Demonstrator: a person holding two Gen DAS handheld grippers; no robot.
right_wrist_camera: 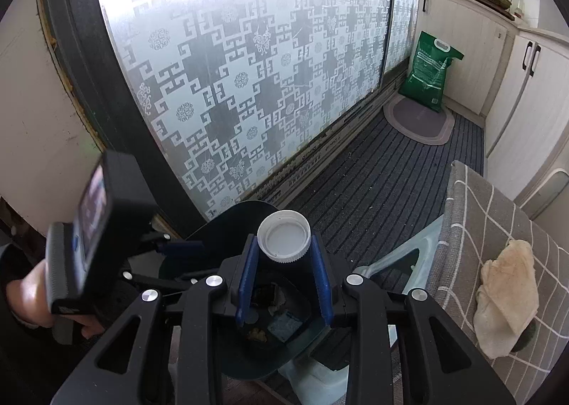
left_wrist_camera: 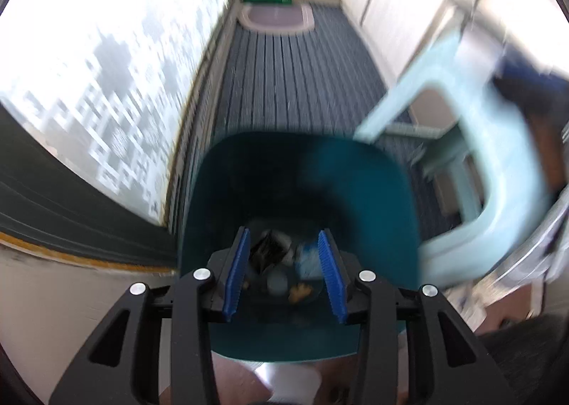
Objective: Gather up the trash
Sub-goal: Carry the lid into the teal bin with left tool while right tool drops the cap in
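Note:
A dark teal trash bin [left_wrist_camera: 362,198] stands on the floor, open at the top, with scraps of trash [left_wrist_camera: 281,262] at its bottom. My left gripper [left_wrist_camera: 286,250] hangs open and empty just above the bin's mouth. My right gripper [right_wrist_camera: 284,252] is shut on a white plastic bottle cap [right_wrist_camera: 283,236], held above the same bin [right_wrist_camera: 249,366], whose trash [right_wrist_camera: 281,326] shows below the fingers. The left gripper's body [right_wrist_camera: 96,234] and the hand holding it show at the left of the right wrist view.
A pale blue plastic stool [left_wrist_camera: 473,156] stands right of the bin. A patterned frosted glass door [right_wrist_camera: 249,84] runs along the left. A grey checked cloth [right_wrist_camera: 498,227] with a cream rag [right_wrist_camera: 508,291] is at right. A green bag [right_wrist_camera: 430,70] and an oval mat [right_wrist_camera: 419,120] lie at the far end by white cabinets [right_wrist_camera: 526,91].

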